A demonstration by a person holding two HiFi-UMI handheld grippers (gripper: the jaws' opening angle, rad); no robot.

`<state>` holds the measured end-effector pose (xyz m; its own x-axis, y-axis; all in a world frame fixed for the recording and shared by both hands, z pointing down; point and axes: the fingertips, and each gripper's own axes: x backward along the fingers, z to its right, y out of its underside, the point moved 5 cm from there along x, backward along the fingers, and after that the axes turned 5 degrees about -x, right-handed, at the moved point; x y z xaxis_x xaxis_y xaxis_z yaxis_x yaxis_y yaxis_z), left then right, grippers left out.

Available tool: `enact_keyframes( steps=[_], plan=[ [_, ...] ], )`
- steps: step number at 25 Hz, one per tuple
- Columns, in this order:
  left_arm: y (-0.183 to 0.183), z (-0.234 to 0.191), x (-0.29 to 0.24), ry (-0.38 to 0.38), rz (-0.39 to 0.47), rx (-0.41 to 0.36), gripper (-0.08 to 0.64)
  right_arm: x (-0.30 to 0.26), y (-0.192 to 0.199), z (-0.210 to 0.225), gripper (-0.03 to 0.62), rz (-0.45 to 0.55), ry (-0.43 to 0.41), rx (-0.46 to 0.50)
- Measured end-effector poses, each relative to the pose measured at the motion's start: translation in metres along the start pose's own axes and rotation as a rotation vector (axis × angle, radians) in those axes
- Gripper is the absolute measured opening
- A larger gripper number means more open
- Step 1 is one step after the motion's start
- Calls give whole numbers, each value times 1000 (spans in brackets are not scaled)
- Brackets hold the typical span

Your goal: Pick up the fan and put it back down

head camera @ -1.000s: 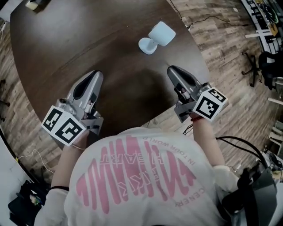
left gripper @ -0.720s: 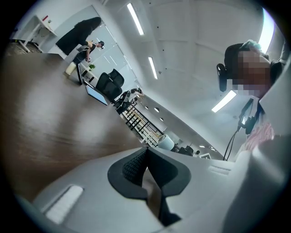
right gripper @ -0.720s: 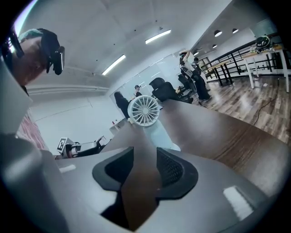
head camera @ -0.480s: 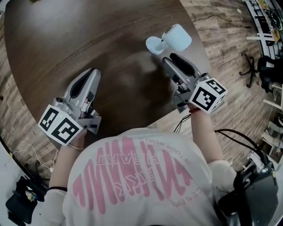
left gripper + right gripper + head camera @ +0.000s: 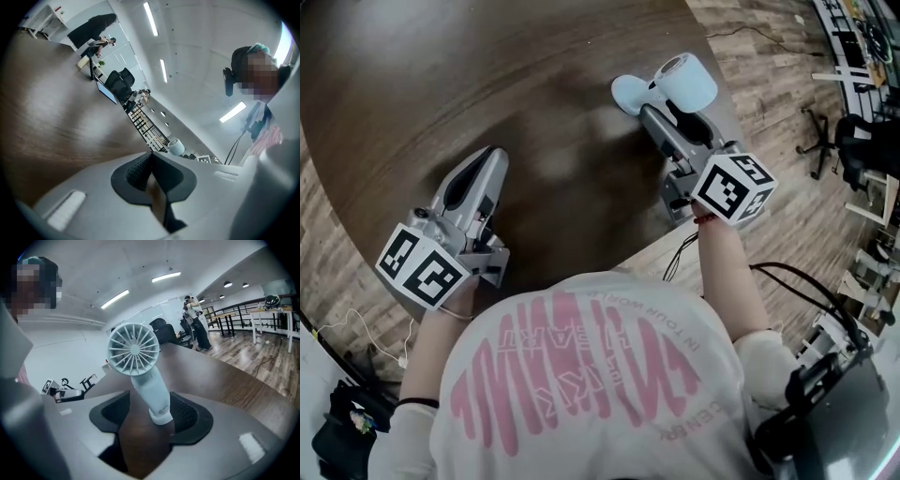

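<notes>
Early in the task, by the look of it: approach all but made, nothing lifted, nothing put back.

On the dark wooden table point(image 5: 441, 84): the pale blue handheld fan point(image 5: 684, 80), toward the far right rim, apparently upright on its round foot point(image 5: 628, 94). Shows no sign of being off the wood.

At the right gripper point(image 5: 667, 111): jaws spread wide, having just been opening, and brought up around the fan from the near side. Between them, the fan's handle point(image 5: 154, 394), nearer the right-hand of the two pads point(image 5: 185, 414) than the other, with open space on the left. No squeeze to be seen, so no grip yet. Above the handle, the round grille point(image 5: 133, 350), turned toward that gripper's camera.

Left to do, as a judgement: closing on the handle, raising the fan clear of the table, lowering it again, letting go.

As for pose: right arm stretched forward along the table's right side, marker cube point(image 5: 731, 187) toward the body, gripper tipped somewhat downward at the handle. At the left gripper point(image 5: 492, 155): jaws pressed together on nothing, held over the near left part of the table, well apart from the fan, pointing roughly level. Plays no part for now.
</notes>
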<state>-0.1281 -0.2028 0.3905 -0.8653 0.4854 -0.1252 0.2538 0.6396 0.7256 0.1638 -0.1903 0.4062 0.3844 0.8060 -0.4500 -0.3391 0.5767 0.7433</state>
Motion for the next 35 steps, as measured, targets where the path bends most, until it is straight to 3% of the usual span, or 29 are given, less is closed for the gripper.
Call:
enact_keyframes(
  steps=[6,14,21,28,35],
  plan=[
    [6,1,-4,35,-26,35,16,-15,-6,-1,288,-1,22,113],
    [11,1,-2,46,-52,49,15,-24,-13,8,284,36,65,65],
    [13,-4,-2,53,-46,61,16,-32,-16,3,275,34,75,93],
    [10,-2,-3,33,-37,52,15,-38,-18,3,279,10,38,132],
    [11,13,6,-54,14,47,15,-45,-19,3,285,-11,-55,163]
  ],
)
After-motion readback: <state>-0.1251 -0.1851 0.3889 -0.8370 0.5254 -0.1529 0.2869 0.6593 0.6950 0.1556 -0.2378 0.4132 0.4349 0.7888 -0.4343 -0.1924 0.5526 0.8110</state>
